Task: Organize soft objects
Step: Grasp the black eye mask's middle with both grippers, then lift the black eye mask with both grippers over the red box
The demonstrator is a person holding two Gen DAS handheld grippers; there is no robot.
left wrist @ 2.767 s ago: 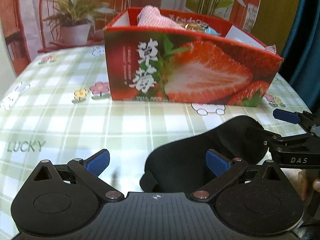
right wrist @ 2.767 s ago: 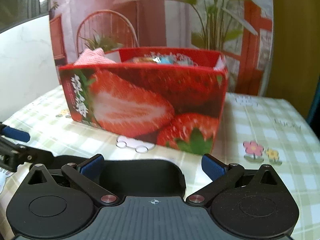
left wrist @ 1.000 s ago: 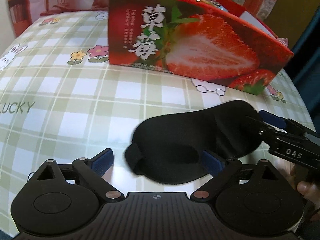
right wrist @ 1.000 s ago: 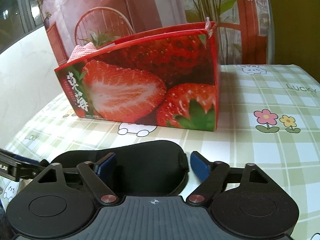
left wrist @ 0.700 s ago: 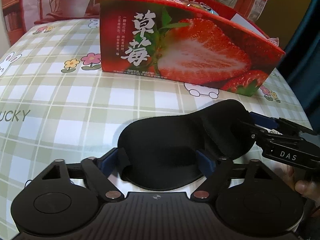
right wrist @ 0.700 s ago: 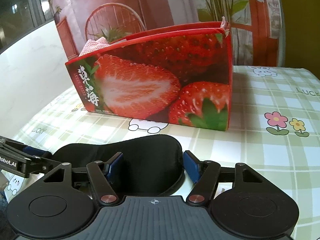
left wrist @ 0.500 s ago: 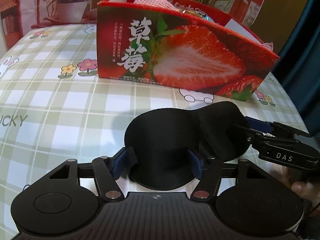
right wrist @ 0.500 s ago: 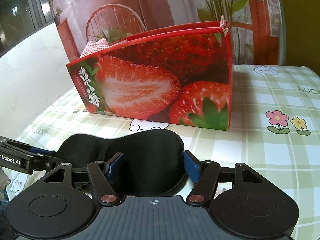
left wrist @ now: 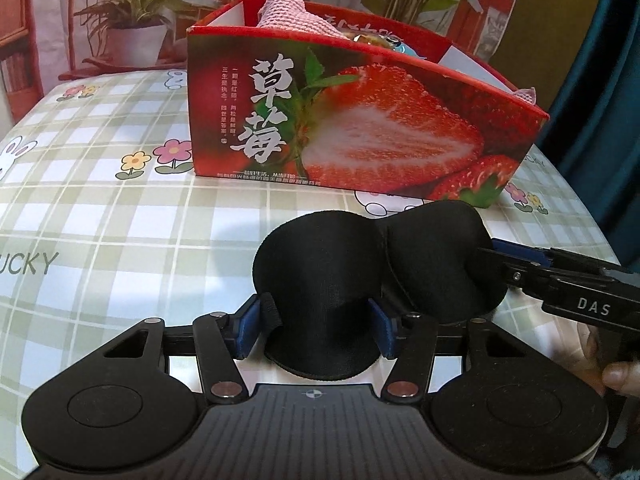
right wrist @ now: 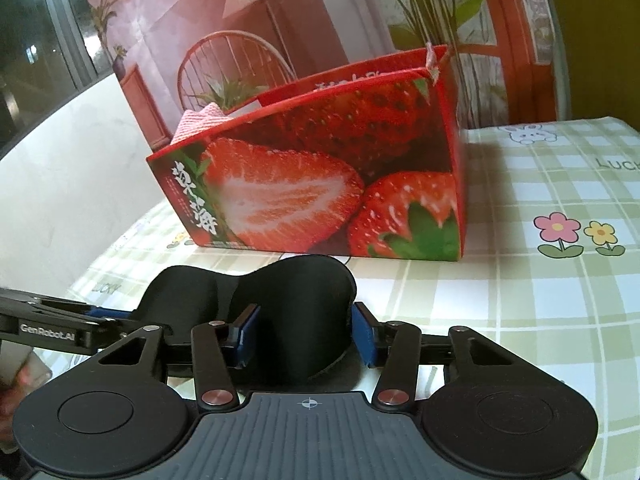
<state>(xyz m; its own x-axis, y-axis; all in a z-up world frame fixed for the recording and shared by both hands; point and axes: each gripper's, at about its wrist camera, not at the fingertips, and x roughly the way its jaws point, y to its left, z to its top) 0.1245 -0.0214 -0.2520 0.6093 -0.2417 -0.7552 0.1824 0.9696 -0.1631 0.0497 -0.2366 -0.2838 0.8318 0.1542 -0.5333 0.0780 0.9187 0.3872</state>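
A black padded sleep mask (left wrist: pixel 320 264) is bunched up on the checked tablecloth in front of the strawberry box (left wrist: pixel 360 132). My left gripper (left wrist: pixel 316 332) is closing, its blue pads pressing one eye cup from both sides. My right gripper (right wrist: pixel 304 332) is closing too, and its pads squeeze the other cup of the mask (right wrist: pixel 296 292). In the left wrist view the right gripper (left wrist: pixel 500 256) reaches in from the right edge. The mask's middle bows upward between the two grips.
The red box (right wrist: pixel 320 184) is open on top and holds a pink knitted cloth (left wrist: pixel 284 12) and a wrapped item. A pale wall borders the table (right wrist: pixel 540 300) on the left of the right wrist view. A person's fingers (left wrist: pixel 616 376) hold the right tool.
Both grippers have gone from wide apart to closed on the mask's two eye cups. The mask, flat before, now buckles and stands up in the middle.
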